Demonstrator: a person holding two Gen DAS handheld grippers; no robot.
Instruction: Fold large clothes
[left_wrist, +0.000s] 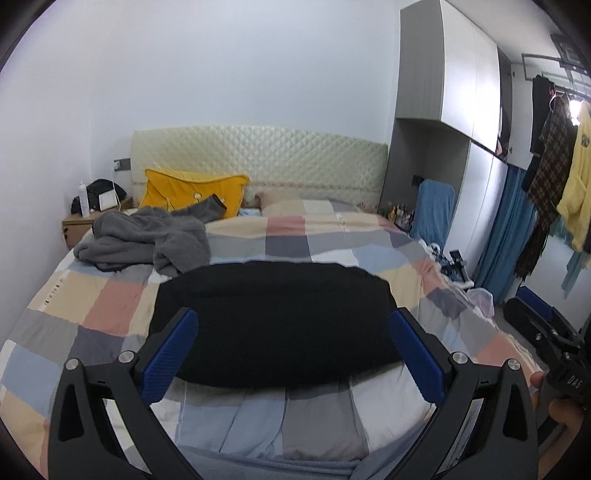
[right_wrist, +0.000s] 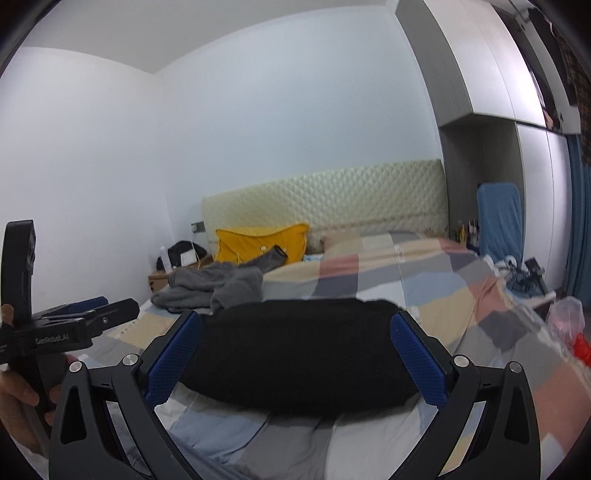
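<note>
A black garment (left_wrist: 273, 321) lies folded in a flat block on the checked bed cover (left_wrist: 110, 306), near the foot of the bed; it also shows in the right wrist view (right_wrist: 299, 354). My left gripper (left_wrist: 291, 321) is open and empty, held above and in front of the garment. My right gripper (right_wrist: 295, 325) is open and empty too, at the garment's near edge. The left gripper also shows at the left of the right wrist view (right_wrist: 99, 314). A crumpled grey garment (left_wrist: 144, 240) lies further back on the left (right_wrist: 218, 288).
A yellow pillow (left_wrist: 192, 192) leans on the cream headboard (left_wrist: 258, 158). A nightstand (left_wrist: 79, 221) stands at the back left. A wardrobe (left_wrist: 450, 110), blue curtain (left_wrist: 502, 229), hanging clothes (left_wrist: 554, 166) and floor clutter (left_wrist: 458, 266) lie right of the bed.
</note>
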